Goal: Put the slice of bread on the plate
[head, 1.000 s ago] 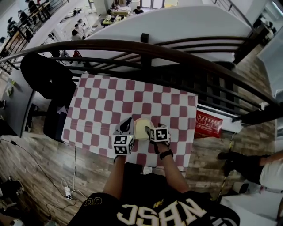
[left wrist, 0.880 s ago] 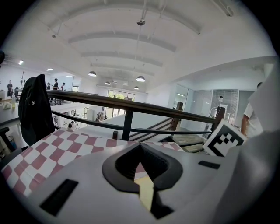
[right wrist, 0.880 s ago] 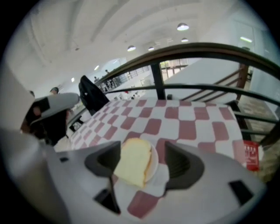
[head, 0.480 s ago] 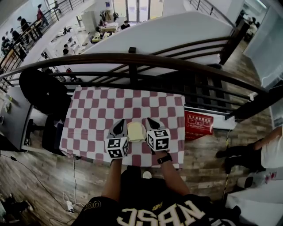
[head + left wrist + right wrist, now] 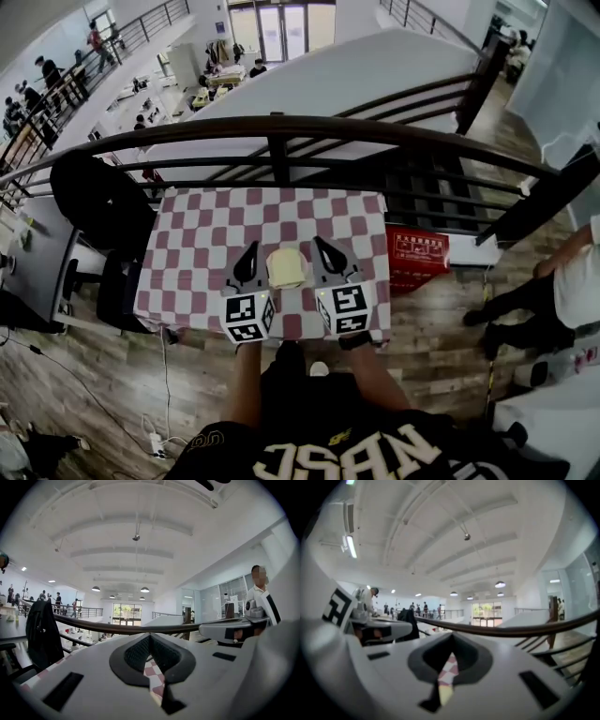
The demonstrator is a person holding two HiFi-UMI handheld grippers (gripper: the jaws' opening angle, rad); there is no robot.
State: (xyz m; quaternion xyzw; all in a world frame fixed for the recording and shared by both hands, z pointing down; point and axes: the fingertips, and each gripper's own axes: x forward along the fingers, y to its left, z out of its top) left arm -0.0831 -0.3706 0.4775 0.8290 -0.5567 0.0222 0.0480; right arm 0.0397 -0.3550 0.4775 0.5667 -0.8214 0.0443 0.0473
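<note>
A pale slice of bread (image 5: 286,267) lies on the red-and-white checkered table (image 5: 206,234), on what looks like a pale plate that I cannot make out clearly. Both grippers hang above the near part of the table on either side of the slice, apart from it. My left gripper (image 5: 251,247) is shut and empty, and in the left gripper view its jaws (image 5: 150,638) meet with only checkered cloth showing through the gap. My right gripper (image 5: 320,244) is also shut on nothing. Through its closed jaws (image 5: 451,639) I see cloth and a pale yellow patch.
A dark curved railing (image 5: 281,127) runs along the table's far side. A black chair with a jacket (image 5: 98,202) stands at the left. A red sign (image 5: 417,253) lies right of the table, and a person's legs (image 5: 525,300) are farther right on the wooden floor.
Both grippers have risen from the table. The right one has come away from the bread's right edge, and its jaws have shut. The bread stays where it was.
</note>
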